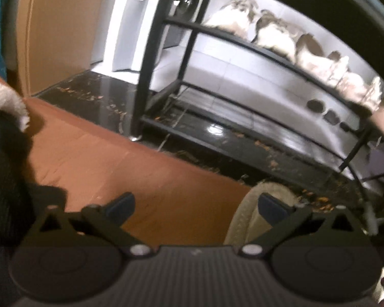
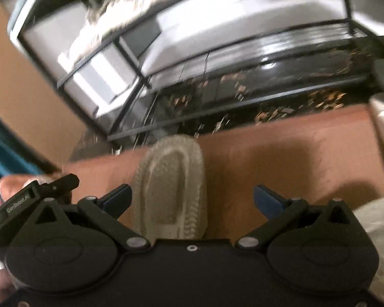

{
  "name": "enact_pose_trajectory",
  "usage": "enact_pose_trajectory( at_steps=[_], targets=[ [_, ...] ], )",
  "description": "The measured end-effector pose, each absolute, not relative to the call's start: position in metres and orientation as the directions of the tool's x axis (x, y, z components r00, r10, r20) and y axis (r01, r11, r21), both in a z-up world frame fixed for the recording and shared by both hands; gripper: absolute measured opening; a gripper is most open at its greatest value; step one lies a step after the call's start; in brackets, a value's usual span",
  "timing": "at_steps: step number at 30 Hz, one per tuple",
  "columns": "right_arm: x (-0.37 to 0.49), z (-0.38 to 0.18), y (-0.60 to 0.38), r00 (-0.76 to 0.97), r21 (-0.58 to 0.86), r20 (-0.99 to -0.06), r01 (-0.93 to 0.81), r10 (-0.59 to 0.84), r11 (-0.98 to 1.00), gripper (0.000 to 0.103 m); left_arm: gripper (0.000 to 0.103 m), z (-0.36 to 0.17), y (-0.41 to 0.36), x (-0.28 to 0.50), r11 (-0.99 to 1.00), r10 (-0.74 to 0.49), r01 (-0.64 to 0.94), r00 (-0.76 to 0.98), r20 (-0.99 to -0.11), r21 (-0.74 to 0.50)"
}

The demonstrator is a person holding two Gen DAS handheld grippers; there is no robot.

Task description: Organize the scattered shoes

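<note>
A beige knit shoe (image 2: 170, 184) lies on the brown mat (image 2: 281, 153), toe toward the black shoe rack (image 2: 217, 99). My right gripper (image 2: 192, 199) is open, and the shoe's heel end sits between its fingers, nearer the left one, with no contact visible. My left gripper (image 1: 195, 206) is open too, over the bare mat (image 1: 115, 153). The same beige shoe (image 1: 245, 220) shows partly behind its right fingertip. Several white and brown shoes (image 1: 274, 35) stand in a row on the rack's upper shelf (image 1: 243, 41).
The rack's lower shelf (image 1: 217, 143) has nothing on it, over a dark glossy floor (image 1: 94, 97). A dark item with white fleece trim (image 1: 7, 102) is at the left. Another pale grey shoe-like item (image 2: 379, 230) lies at the lower right. A hand (image 2: 7, 184) shows at the left.
</note>
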State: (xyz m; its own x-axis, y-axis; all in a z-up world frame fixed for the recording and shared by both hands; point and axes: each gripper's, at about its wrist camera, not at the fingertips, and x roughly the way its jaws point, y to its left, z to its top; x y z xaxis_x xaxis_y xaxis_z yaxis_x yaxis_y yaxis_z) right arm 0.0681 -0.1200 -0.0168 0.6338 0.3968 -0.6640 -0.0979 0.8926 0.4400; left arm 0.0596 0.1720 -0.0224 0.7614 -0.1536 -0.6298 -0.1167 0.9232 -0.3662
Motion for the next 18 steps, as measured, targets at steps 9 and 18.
enact_pose_trajectory(
  at_steps=[9,18],
  targets=[
    [0.12,-0.037,-0.083,0.535,0.362,-0.723,-0.245,0.437,0.899,0.065,0.103,-0.027,0.201,0.062,0.915,0.006,-0.256,0.782,-0.623,-0.313],
    [0.134,-0.038,-0.05,0.444,0.423,-0.703,-0.367,0.556,0.828,0.08,0.103,-0.035,0.207,0.065,0.893,-0.004,-0.288,0.764,-0.645,-0.346]
  ],
)
